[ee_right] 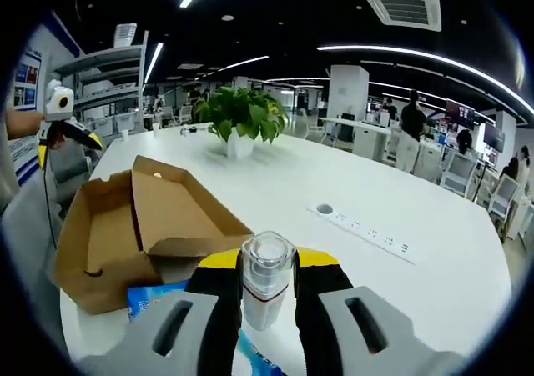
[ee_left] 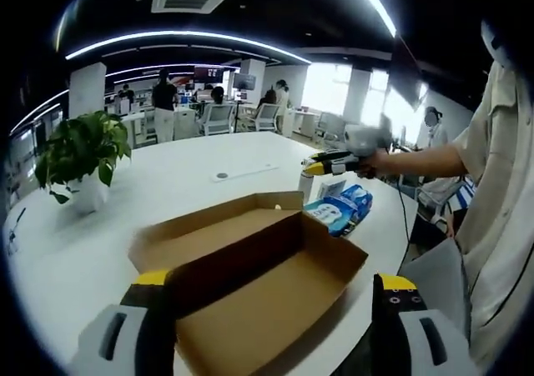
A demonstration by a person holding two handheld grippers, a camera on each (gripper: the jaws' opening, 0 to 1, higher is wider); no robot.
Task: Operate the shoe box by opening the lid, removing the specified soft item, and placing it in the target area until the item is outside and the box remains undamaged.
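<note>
**Bottle in my jaws, wrong item at risk**

My right gripper (ee_right: 267, 297) is clamping a small clear-capped bottle (ee_right: 267, 280) just above the blue soft pack (ee_right: 154, 299), which is lying on the white table (ee_right: 375, 184) beside the open shoe box (ee_left: 259, 268) — already outside it. My left gripper (ee_left: 271, 326) is hanging spread wide over the box's near edge. I'm judging two risks — dropping the bottle onto the pack, or my left jaws crushing the cardboard wall.

Left fingers (ee_left: 271, 309) apart, right fingers (ee_right: 265, 288) clamped
</note>
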